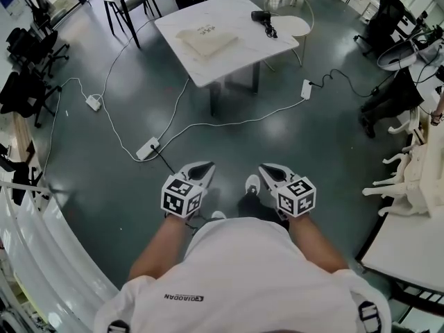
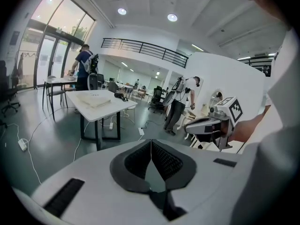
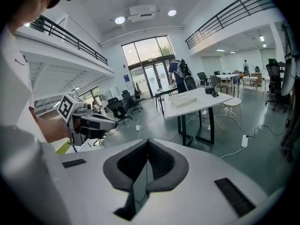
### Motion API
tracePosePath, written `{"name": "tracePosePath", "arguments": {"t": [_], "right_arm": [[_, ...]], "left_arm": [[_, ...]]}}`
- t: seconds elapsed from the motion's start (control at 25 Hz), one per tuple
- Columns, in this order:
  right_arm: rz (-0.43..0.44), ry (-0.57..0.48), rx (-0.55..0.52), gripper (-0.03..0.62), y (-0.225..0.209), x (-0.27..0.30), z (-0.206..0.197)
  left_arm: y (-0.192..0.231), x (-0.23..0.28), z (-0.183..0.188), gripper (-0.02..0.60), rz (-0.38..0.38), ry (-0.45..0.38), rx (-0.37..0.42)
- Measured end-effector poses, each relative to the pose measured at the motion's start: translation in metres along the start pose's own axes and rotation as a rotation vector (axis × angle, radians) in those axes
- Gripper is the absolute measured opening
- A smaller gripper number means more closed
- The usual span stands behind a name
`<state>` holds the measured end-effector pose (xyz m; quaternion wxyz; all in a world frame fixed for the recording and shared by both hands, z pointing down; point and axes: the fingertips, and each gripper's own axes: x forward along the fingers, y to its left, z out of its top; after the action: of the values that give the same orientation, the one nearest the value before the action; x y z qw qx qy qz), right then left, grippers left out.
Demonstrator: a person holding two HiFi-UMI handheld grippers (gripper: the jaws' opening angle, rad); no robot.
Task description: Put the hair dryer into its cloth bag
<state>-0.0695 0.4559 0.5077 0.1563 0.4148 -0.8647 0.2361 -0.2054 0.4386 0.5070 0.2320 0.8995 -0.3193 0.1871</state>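
Both grippers, left (image 1: 205, 165) and right (image 1: 264, 167), sit close before the person's white shirt (image 1: 243, 283), jaws pressed together on nothing. Well ahead stands the white table (image 1: 232, 9), bearing the cloth bag (image 1: 207, 40) and, apart from it, the black hair dryer (image 1: 262, 18). A power strip (image 1: 148, 148) and white cables cross the floor between.

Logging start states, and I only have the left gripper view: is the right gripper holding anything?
Observer: No. The right gripper has its fingers together with nothing between them.
Operator: Does the dryer touch the bag?
Observer: No. From the head view the hair dryer lies apart from the cloth bag, bare table between them.
Operator: Anything beside the table?
Observer: A round stool stands at the corner nearest the hair dryer.
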Motion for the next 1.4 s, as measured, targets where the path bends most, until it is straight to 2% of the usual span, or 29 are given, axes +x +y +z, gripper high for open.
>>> {"name": "tracePosePath", "arguments": {"t": [0.16,0.68,1.0,1.2,1.4], "right_arm": [[0.005,-0.017,0.007,0.022,-0.032,0.007,0.014],[0.042,-0.04,0.012,0.023,-0.163,0.039,0.075],[0.079,-0.029,0.003,0.023,-0.23,0.037,0.092],[0.086,-0.027,0.011,0.023,-0.262,0.033,0.097],[0.101,-0.025,0.022,0.023,-0.273,0.038,0.101]], "left_arm": [[0.005,0.023,0.017,0.032,0.015,0.007,0.009],[0.028,0.14,0.106,0.032,0.041,-0.014,0.01],[0.018,0.208,0.146,0.031,0.053,-0.007,0.011],[0.005,0.234,0.158,0.031,0.046,0.012,0.028],[0.019,0.24,0.166,0.031,0.084,0.018,0.019]]}}
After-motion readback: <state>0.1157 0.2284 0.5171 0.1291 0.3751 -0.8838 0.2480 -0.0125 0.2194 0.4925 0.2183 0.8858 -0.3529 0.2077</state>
